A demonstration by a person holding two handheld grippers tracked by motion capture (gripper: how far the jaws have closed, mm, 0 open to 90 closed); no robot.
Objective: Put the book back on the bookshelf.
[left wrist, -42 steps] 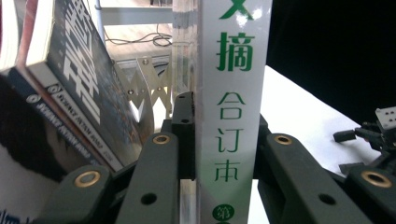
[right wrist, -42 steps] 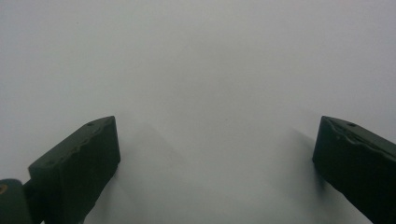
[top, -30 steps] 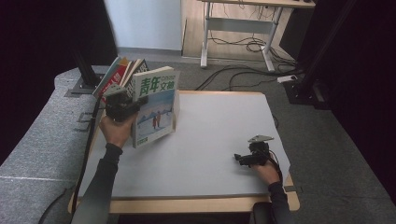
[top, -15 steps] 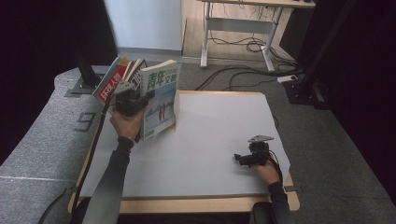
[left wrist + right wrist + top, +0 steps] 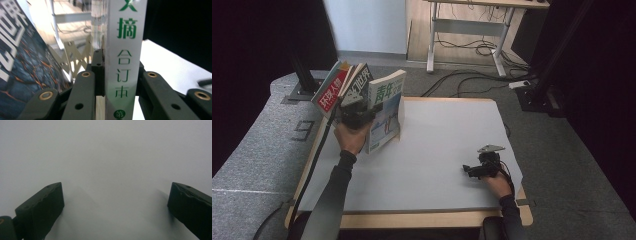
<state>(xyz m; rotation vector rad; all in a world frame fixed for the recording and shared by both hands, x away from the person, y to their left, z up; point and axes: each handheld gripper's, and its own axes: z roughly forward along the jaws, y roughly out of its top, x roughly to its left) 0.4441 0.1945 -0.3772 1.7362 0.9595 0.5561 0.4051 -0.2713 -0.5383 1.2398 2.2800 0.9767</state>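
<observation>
A thick book (image 5: 387,111) with a white and green cover stands nearly upright at the table's back left, its lower edge down at the table top. My left gripper (image 5: 361,116) is shut on its spine side. In the left gripper view both jaws press on the white spine (image 5: 125,50) with green characters, and the left gripper (image 5: 119,62) holds it firmly. My right gripper (image 5: 469,171) rests low on the white table top (image 5: 437,150) at the front right. Its fingers (image 5: 41,207) stand wide open, the right gripper (image 5: 116,200) holding nothing.
Two more magazines lean just left of the held book: a red-covered one (image 5: 331,92) and a dark one (image 5: 359,82), whose dark cover (image 5: 20,62) is close beside my left jaw. Beyond the table are a desk frame (image 5: 462,30) and floor cables (image 5: 472,50).
My left hand has shifted a little to the right and down with the book, which now stands more upright and edge-on, closer to the leaning magazines. The right gripper has stayed put.
</observation>
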